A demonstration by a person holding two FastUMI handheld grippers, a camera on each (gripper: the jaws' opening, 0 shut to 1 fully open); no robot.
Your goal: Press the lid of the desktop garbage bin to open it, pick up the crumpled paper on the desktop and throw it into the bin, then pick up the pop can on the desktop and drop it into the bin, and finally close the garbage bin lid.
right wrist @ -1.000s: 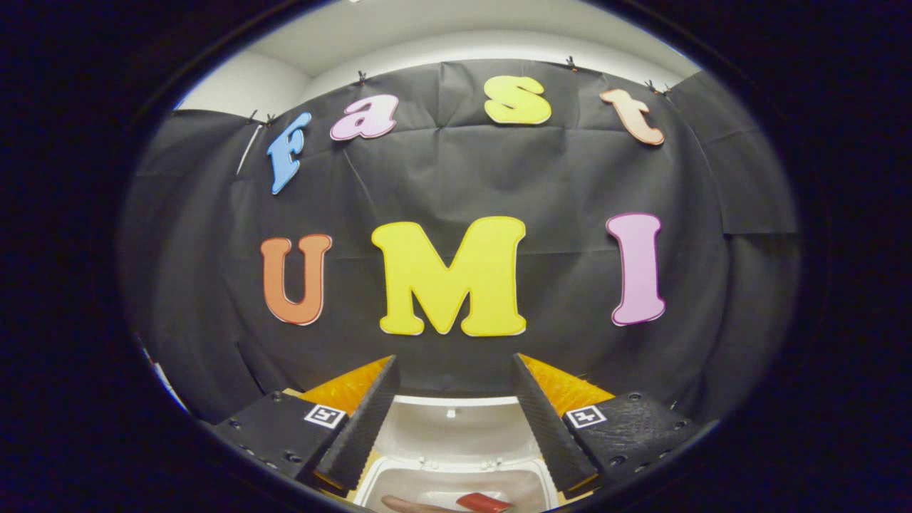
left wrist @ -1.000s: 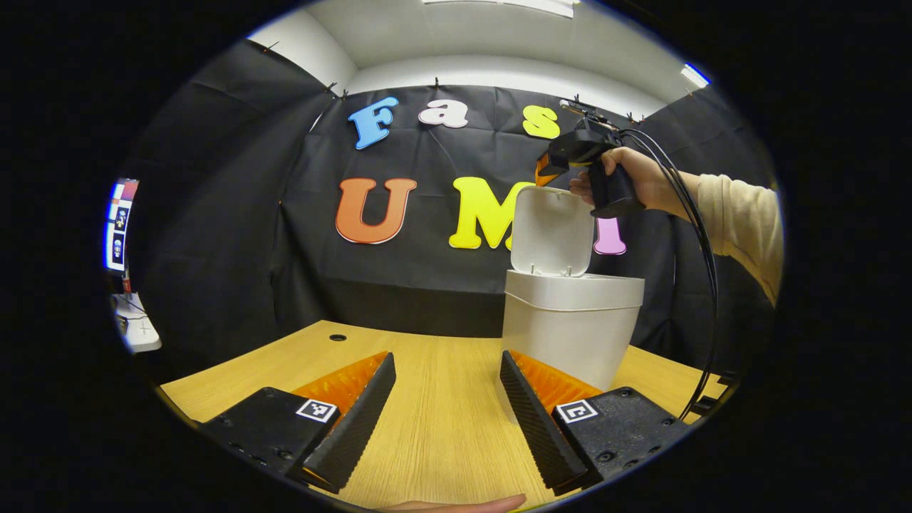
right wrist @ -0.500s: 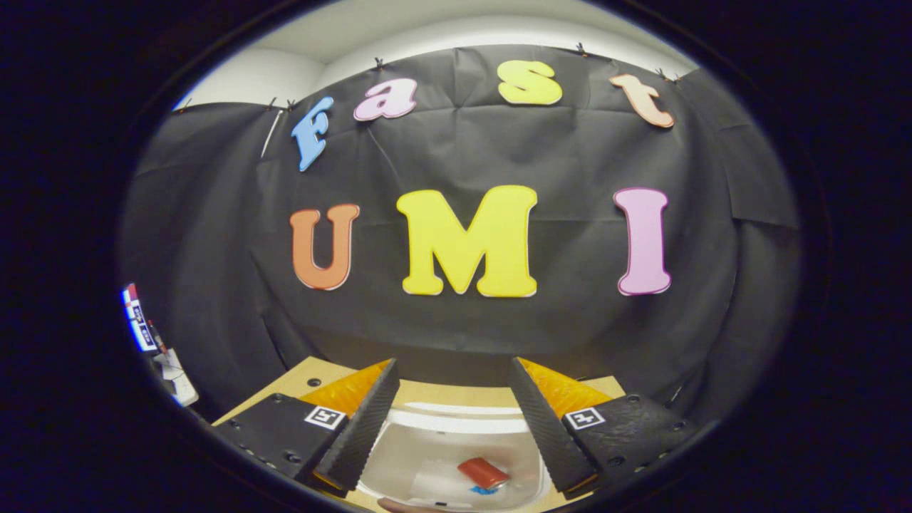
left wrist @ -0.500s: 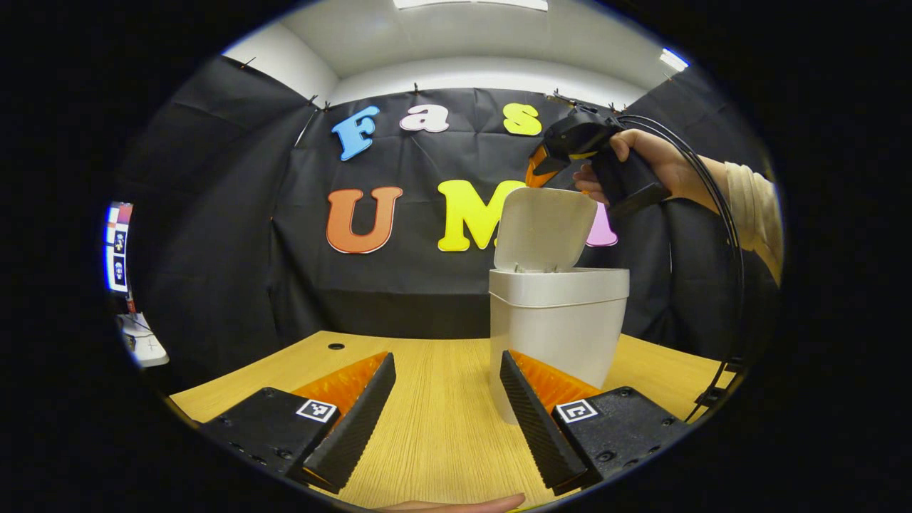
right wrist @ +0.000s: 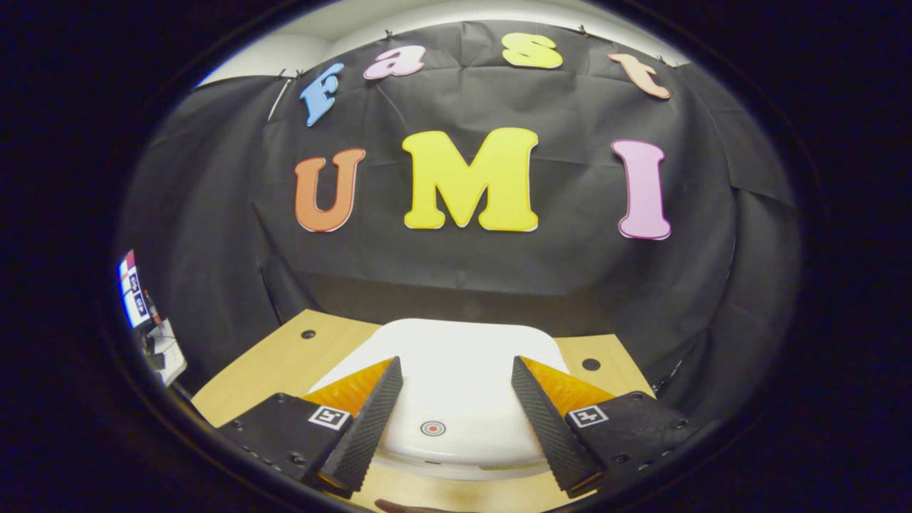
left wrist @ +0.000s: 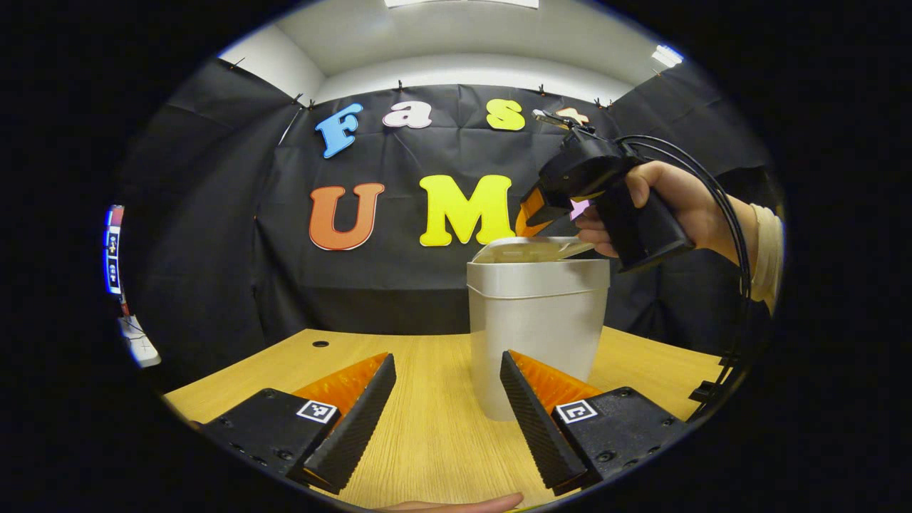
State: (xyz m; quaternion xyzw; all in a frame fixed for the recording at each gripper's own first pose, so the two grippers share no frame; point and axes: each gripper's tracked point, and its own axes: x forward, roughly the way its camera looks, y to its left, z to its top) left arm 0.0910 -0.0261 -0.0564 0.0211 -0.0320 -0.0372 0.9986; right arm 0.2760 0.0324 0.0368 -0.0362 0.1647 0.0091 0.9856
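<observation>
- Garbage bin (left wrist: pixel 536 335): a pale, tapered plastic tub standing upright on the wooden desktop (left wrist: pixel 434 420), towards its rear right as the left gripper view shows it, in front of the black cloth wall.
- Lid (right wrist: pixel 456 385): hinged at the back, lying nearly flat on the rim; in the left gripper view a thin gap shows under its front edge (left wrist: pixel 563 249), so it reads as lowered but perhaps not latched. A small ringed press mark (right wrist: pixel 432 428) sits near its front edge.
- Handling, as a judgement: the bin looks like thin, light, smooth plastic, stiff enough to press on but liable to slide or tip under a sideways push. The lid wants a straight downward push on or near the press mark, with no grasp; the shell needs no holding unless it shifts.
- Right gripper (right wrist: pixel 456 420): held in a hand (left wrist: pixel 670 206) above and behind the bin, fingers spread apart, straddling the lid front with nothing between them; contact with the lid cannot be judged.
- Left gripper (left wrist: pixel 449 420): low over the desktop, just in front of the bin, fingers spread and empty.
- Task stage, as a judgement: no paper or can lies on the visible desktop, so only the final latching of the lid appears left.
</observation>
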